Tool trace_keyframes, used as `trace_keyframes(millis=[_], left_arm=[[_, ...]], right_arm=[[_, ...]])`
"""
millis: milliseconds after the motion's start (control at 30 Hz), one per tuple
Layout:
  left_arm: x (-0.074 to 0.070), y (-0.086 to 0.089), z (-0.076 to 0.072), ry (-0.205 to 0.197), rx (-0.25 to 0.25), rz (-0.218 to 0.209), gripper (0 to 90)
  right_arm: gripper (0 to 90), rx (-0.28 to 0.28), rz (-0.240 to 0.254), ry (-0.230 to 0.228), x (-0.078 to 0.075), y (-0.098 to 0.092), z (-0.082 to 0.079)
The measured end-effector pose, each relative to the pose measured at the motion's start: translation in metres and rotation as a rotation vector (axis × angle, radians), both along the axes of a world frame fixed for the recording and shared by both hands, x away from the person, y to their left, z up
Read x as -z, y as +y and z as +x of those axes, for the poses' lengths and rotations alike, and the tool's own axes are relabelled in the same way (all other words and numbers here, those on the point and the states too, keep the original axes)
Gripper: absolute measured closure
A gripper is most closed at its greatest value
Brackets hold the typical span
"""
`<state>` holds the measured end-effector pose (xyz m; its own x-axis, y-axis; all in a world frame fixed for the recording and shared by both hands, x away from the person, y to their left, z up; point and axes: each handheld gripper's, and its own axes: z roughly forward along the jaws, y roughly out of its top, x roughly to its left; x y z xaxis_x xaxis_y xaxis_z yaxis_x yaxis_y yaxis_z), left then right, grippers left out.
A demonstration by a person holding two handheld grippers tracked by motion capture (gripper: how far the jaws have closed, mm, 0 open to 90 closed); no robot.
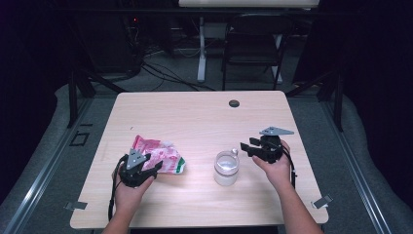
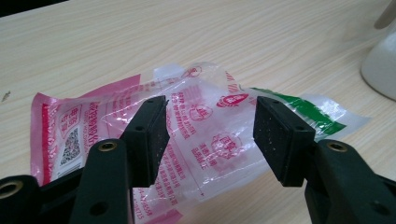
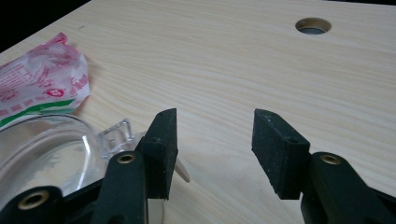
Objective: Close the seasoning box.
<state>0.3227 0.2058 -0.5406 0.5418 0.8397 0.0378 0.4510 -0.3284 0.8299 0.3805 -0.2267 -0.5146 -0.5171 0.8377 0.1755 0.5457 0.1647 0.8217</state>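
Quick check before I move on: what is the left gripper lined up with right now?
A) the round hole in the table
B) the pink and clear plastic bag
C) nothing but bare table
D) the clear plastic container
B: in the left gripper view the open left gripper frames the pink and clear plastic bag, which lies flat on the table, not yet pinched.

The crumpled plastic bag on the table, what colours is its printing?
Pink and red print on the clear crumpled plastic bag, with a green stripe at one end; clearest in the left gripper view.
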Motion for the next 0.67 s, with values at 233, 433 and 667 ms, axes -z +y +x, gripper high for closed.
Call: trace_keyframes(millis=[233,433,667], left_arm=[[0.002,0.000,0.001,0.001,0.008,0.016,45.2],[0.004,0.001,0.003,0.010,0.000,0.008,45.1],[0.005,0.002,0.005,0.019,-0.010,0.005,45.0]], right_arm=[[49.8,0.036,0.016,0.019,0.008,-0.006,0.003],[49.4,0.047,0.002,0.036,0.016,-0.005,0.005],[48.5,0.069,-0.009,0.049,0.023,-0.006,0.007]])
